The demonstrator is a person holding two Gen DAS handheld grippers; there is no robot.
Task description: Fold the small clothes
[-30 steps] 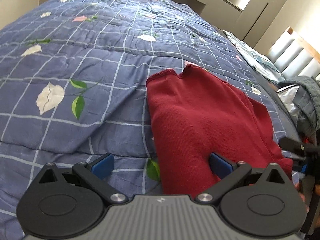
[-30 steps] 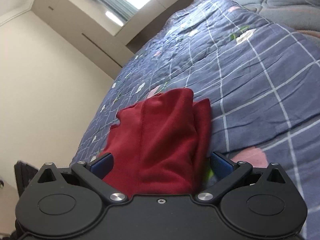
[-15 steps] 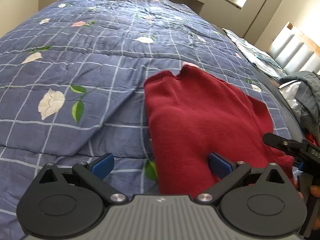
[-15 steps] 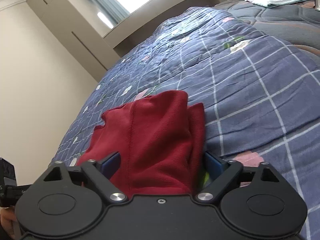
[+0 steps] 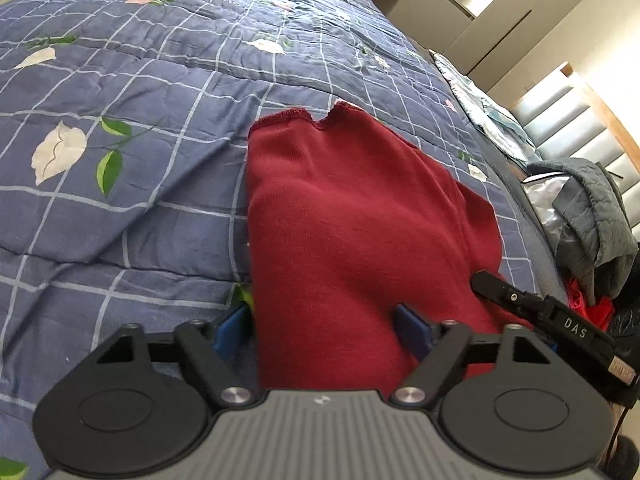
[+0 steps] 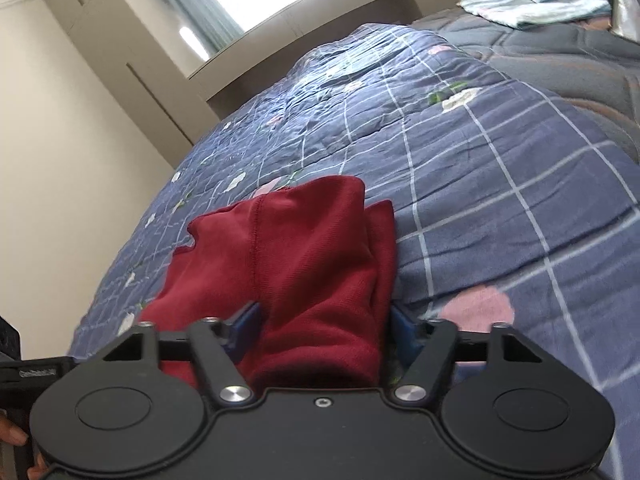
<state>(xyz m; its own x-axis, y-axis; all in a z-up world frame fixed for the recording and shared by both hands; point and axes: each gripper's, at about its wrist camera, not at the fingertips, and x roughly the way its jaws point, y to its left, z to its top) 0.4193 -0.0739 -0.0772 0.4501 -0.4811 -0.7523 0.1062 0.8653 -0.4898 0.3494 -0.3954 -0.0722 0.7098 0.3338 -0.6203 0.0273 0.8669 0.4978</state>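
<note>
Your dark red knit garment (image 5: 352, 216) lies on the bed's blue checked quilt with printed flowers (image 5: 132, 92), its near edge between both pairs of tongs. It already looks partly folded: in the right wrist view a narrower layer (image 6: 382, 236) shows under the top one along the right side, and a seam runs down the upper face. The far edge has a small notch in its hem.

Your left tongs (image 5: 324, 330) are closing with the cloth's near left corner between the blue pads (image 5: 412, 328); the pads sit at the fabric's sides, but you cannot tell yet whether they press it. Your right tongs (image 6: 320, 332) are closing too, around a bunched near right portion, with the pads against it.

So the side fold seems done, and the near edge is being taken up at two points. Left, as far as you can judge: carry that edge over to the far hem, flatten, release. Other laundry, a pale folded cloth (image 6: 536, 4) and a grey quilted jacket (image 5: 592, 208), lies well apart.
</note>
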